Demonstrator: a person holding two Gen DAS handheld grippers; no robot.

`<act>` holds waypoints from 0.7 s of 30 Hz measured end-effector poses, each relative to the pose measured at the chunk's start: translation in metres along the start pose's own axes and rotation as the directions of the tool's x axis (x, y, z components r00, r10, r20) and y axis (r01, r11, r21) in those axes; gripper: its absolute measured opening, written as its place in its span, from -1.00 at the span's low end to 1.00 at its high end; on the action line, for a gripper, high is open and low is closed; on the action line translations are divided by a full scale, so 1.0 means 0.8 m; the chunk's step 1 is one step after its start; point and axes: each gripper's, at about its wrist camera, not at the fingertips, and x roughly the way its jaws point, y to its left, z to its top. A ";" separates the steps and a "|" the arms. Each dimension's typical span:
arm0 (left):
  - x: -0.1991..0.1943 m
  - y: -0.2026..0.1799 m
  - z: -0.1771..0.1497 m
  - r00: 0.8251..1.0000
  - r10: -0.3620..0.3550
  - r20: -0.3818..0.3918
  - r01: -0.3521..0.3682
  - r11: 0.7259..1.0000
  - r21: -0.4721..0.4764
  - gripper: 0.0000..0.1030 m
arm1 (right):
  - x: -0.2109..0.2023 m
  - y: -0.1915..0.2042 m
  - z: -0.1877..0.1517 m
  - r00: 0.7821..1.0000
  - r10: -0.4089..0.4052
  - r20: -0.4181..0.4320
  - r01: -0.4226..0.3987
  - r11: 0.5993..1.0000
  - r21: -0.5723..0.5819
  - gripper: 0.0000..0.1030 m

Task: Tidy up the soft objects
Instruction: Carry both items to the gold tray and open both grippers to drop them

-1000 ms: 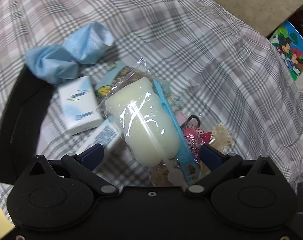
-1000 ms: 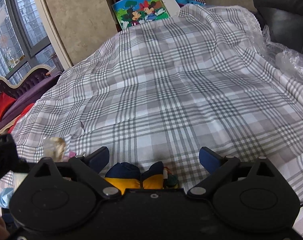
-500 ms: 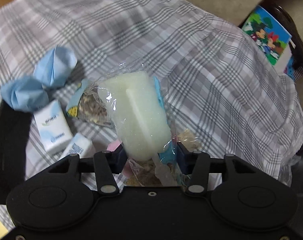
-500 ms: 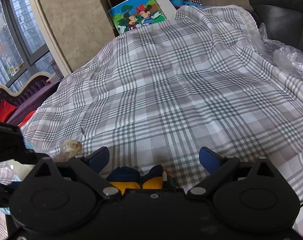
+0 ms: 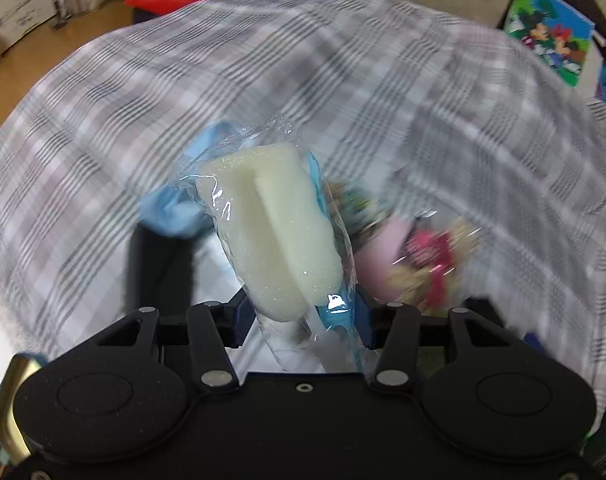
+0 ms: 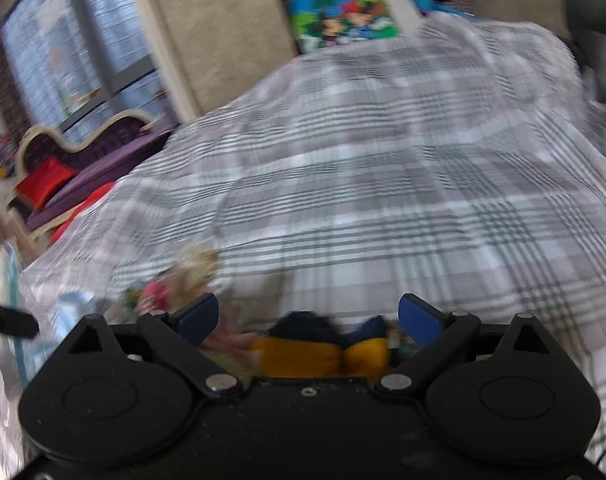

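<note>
We see the left gripper (image 5: 303, 322) clenched on a packaged sponge brush (image 5: 271, 232), its blue pads (image 5: 239, 320) pressing the clear wrapper at the near end of the pale foam, so the package stands up from the jaws and leans toward the far left, raised above the plaid cloth (image 5: 383, 92). The foam is cream-white, fine-pored, rounded at both ends and marked by a raised lengthwise ridge; a light blue plastic handle (image 5: 337, 312) runs along its right side inside the glossy, crinkled film. Behind it, blurred, we make out crumpled light blue fabric (image 5: 171, 216) to the left, and a heap of small soft items (image 5: 427, 264) in pink, red and tan to the right. A flat black panel (image 5: 163, 264) lies on the cloth at the near left. In the right wrist view the right gripper (image 6: 309, 320) is released, its blue pads (image 6: 417, 318) spread wide with nothing pressed between them; a navy and yellow soft object (image 6: 319, 350) lies low just beneath and behind the fingers. The grey-and-white checked cloth (image 6: 383, 200) stretches broad and bare toward its far edge, where a cartoon picture board (image 6: 343, 12) stands. A purple sofa (image 6: 91, 160) and a red cushion (image 6: 43, 184) lie beyond the cloth's left edge.
</note>
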 end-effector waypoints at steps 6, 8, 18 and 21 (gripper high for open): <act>-0.011 0.044 -0.032 1.000 0.024 -0.020 -0.024 0.999 -0.036 -0.04 | 0.007 0.063 -0.006 0.999 0.050 0.007 -0.047 0.971 -0.236 0.92; -0.019 0.057 -0.042 0.999 0.034 -0.021 -0.035 0.998 -0.043 -0.04 | 0.013 0.078 -0.011 0.996 0.076 -0.044 -0.085 0.951 -0.297 0.92; -0.053 0.107 -0.097 0.996 0.087 -0.008 -0.087 0.994 -0.059 -0.04 | 0.051 0.097 -0.002 0.981 0.077 -0.177 -0.128 0.947 -0.296 -0.28; -0.060 0.126 -0.116 0.995 0.101 -0.014 -0.102 0.992 -0.075 -0.04 | 0.038 0.088 -0.003 0.978 0.131 -0.160 -0.170 0.951 -0.260 -0.30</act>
